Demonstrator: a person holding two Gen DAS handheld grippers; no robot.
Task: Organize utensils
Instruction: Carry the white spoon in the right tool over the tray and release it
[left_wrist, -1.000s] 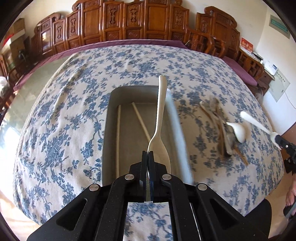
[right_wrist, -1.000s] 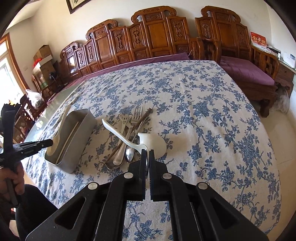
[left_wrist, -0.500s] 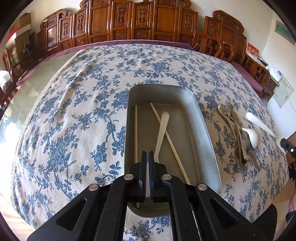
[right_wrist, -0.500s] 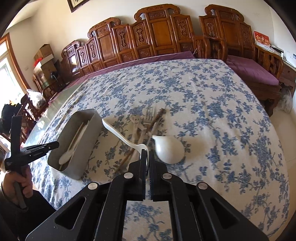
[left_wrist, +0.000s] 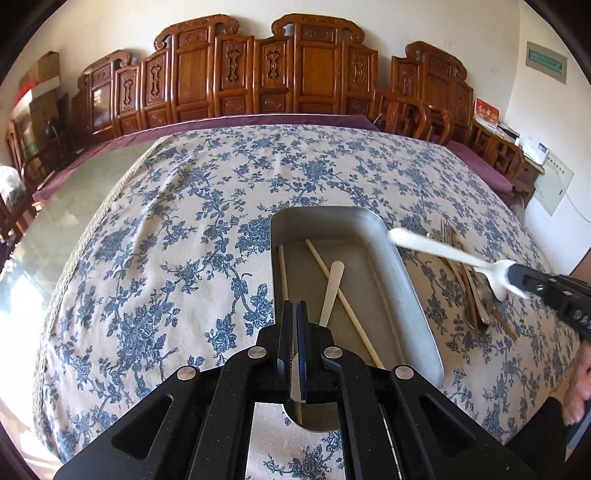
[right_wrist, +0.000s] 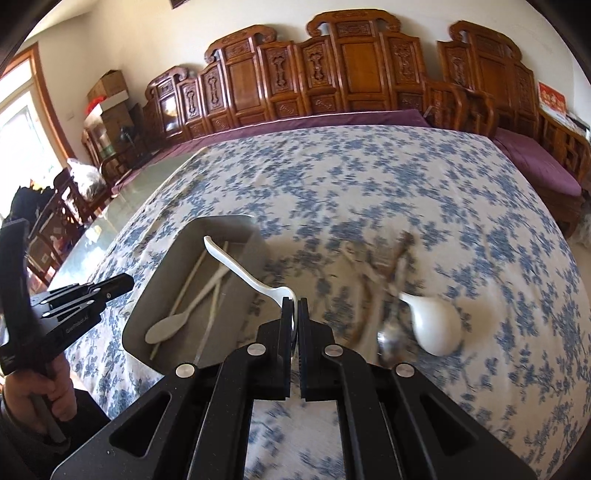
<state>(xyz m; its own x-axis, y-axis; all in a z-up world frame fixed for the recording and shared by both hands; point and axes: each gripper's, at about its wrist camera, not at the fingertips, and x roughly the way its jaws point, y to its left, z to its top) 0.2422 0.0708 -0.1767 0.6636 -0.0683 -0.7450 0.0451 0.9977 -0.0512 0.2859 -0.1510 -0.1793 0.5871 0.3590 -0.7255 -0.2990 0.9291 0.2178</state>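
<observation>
Left wrist view, near: left gripper (left_wrist: 294, 325) low centre of frame, jaws clenched together with nothing between the pads; tips hang over the near end of the metal tray (left_wrist: 415, 295); tray lies lengthwise up the centre-right on the floral tablecloth (left_wrist: 177, 236); inside it two chopsticks (left_wrist: 341, 291), one along the left wall, one crossing diagonally, plus a pale flat spoon (left_wrist: 331, 288) with its handle pointing up-frame.

Right edge of the same view: right gripper (left_wrist: 517, 282) enters from the right, grasping a white ladle-style spoon (left_wrist: 436, 249) by its bowl end; handle tip reaches over the tray's right rim; a hand (left_wrist: 581, 380) shows at the lower right edge.

Right wrist view, near: right gripper (right_wrist: 294, 314) low centre, jaws clamped on the white spoon's bowel end; correction: bowl end; its handle arcs up-left above the tray (right_wrist: 236, 258); left gripper (right_wrist: 122, 283) at left edge, held by a hand (right_wrist: 33, 391).

Middle right: large white ladle (right_wrist: 436, 325) on the cloth; beside it, to its left, a blurred pile of metal cutlery (right_wrist: 388, 280), pieces not separable.

Far, top of frame: row of carved wooden chairs (right_wrist: 332, 74) against the wall.
</observation>
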